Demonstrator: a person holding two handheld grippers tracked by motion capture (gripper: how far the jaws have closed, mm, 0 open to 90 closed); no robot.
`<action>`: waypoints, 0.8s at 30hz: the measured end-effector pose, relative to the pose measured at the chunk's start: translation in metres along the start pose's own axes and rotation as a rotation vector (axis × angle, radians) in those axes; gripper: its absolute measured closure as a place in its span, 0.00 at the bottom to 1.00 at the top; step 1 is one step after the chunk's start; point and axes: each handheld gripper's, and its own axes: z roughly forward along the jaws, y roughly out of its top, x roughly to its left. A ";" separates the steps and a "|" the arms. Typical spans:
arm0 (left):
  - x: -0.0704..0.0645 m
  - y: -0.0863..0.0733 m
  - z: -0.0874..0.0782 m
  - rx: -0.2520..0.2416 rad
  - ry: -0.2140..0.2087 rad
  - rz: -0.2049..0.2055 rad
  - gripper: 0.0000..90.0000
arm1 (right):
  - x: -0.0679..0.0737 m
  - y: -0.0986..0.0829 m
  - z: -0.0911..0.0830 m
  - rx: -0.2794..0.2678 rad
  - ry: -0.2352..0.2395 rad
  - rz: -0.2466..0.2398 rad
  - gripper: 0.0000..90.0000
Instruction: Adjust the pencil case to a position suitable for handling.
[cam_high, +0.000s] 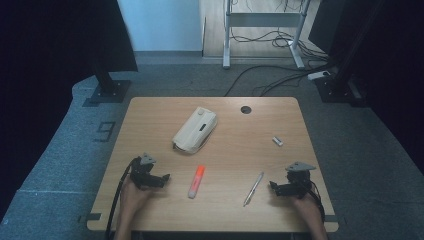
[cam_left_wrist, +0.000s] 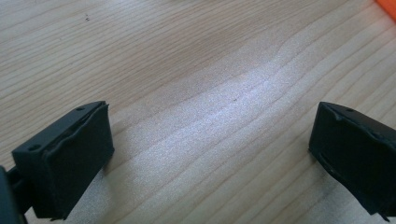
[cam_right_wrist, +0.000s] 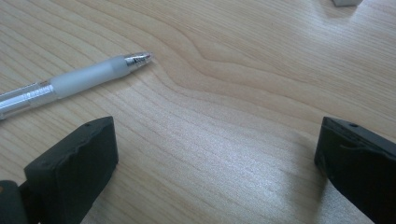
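Resting on the wooden table (cam_high: 150, 107), left gripper (cam_high: 161, 178) sits left of the orange highlighter (cam_high: 196, 181), jaws spread wide with bare wood between them in the left gripper view. Nothing held. Highlighter is the landmark: it lies near the table's front edge, roughly lengthwise toward the person. Cream pencil case (cam_high: 195, 130) lies just behind it, tilted, apart from it. Clear pen (cam_high: 253, 188) lies right of the highlighter, well apart; right gripper (cam_high: 274, 188) is just right of the pen, jaws also wide and empty. Small white eraser-like block (cam_high: 277, 141) sits far right and behind; can't tell exactly what it is.

Risks as I judge them:
- Both pen and highlighter are round-bodied; a jaw nudging one side first likely rolls it away instead of gripping.
- In the right gripper view the pen (cam_right_wrist: 70, 81) lies off to the left jaw's side, not between the jaws; closing now grabs nothing or flicks the tip.
- Pen is slim and low on the wood; pads may scrape the table and slip.
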 end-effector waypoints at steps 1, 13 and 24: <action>0.000 0.000 0.000 0.000 0.001 -0.001 0.00 | 0.000 0.000 0.000 0.001 0.001 0.000 0.00; 0.001 0.000 0.000 -0.007 0.006 -0.010 0.02 | 0.000 0.001 0.001 0.000 -0.001 0.002 0.00; -0.007 0.000 0.000 0.000 -0.019 0.021 0.00 | 0.000 0.001 0.001 -0.001 -0.001 0.002 0.00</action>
